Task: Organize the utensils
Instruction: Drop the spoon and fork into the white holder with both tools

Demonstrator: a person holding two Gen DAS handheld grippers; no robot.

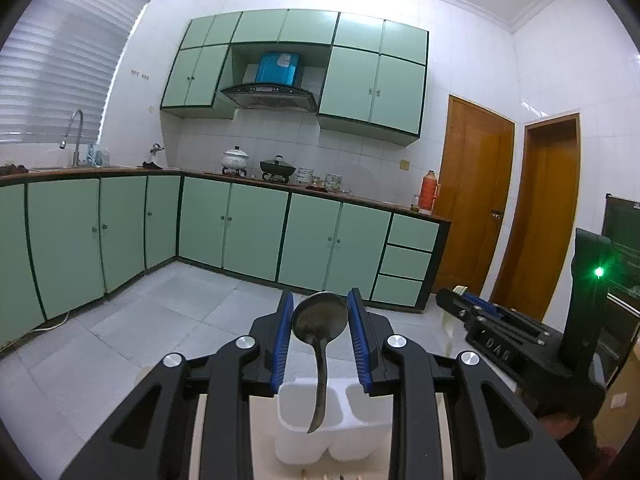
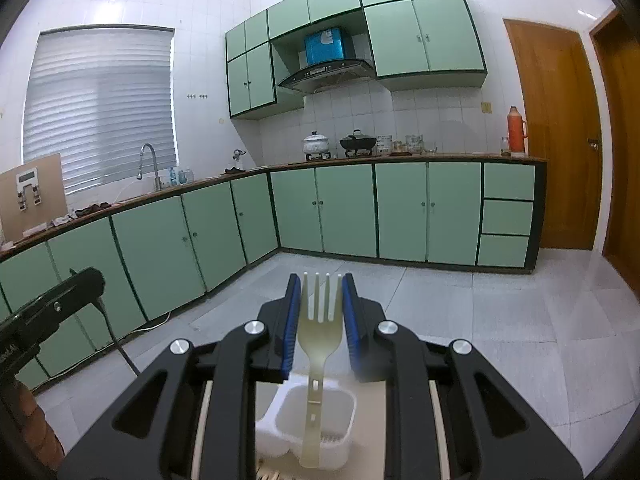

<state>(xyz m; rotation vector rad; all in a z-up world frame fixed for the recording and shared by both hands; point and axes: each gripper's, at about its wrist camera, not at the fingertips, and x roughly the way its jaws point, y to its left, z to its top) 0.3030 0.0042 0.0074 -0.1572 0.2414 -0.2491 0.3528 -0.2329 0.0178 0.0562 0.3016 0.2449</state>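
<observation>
My left gripper point(image 1: 319, 312) is shut on a dark metal spoon point(image 1: 319, 322), bowl up between the blue pads, handle hanging down over a white divided utensil holder point(image 1: 296, 428). My right gripper point(image 2: 320, 296) is shut on a pale plastic fork point(image 2: 321, 320), tines up, handle hanging into one compartment of the white holder point(image 2: 344, 416). The right gripper also shows in the left wrist view point(image 1: 460, 300), off to the right, with the fork tines just visible. The left gripper's body shows at the left edge of the right wrist view point(image 2: 48, 308).
Green kitchen cabinets point(image 1: 256, 228) and a counter with pots run along the far walls. A grey tiled floor point(image 1: 180, 308) lies between. Wooden doors point(image 1: 472, 200) stand at the right. The holder rests on a pale surface below the grippers.
</observation>
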